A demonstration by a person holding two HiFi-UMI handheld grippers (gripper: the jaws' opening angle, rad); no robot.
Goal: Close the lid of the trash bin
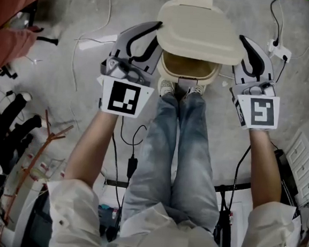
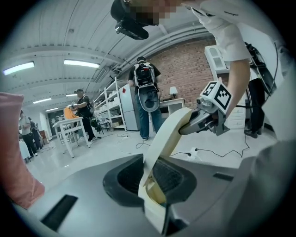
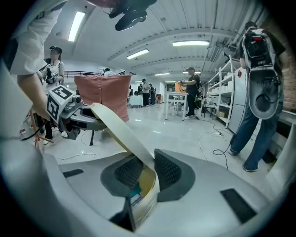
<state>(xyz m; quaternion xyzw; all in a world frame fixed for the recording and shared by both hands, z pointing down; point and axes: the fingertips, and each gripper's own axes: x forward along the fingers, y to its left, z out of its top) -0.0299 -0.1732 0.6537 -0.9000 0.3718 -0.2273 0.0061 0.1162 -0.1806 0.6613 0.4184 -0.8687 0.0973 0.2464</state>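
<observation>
The cream trash bin [image 1: 187, 70] stands on the floor just past my feet. Its lid [image 1: 200, 30] is tilted up over the opening. My left gripper [image 1: 157, 35] is shut on the lid's left edge, and my right gripper [image 1: 242, 43] is shut on its right edge. In the left gripper view the lid's [image 2: 169, 134] thin rim runs between the jaws of the left gripper [image 2: 150, 183], with the right gripper [image 2: 206, 119] across it. In the right gripper view the lid's [image 3: 118, 127] rim sits between the jaws of the right gripper [image 3: 143, 173], with the left gripper [image 3: 69, 115] beyond.
My shoes [image 1: 167, 87] touch the bin's base. Cables [image 1: 101, 24] and a power strip [image 1: 279, 50] lie on the grey floor. Red fabric [image 1: 14, 11] hangs at the upper left. Several people [image 3: 190, 92], a white table [image 3: 175, 99] and shelves [image 2: 108, 104] stand further off.
</observation>
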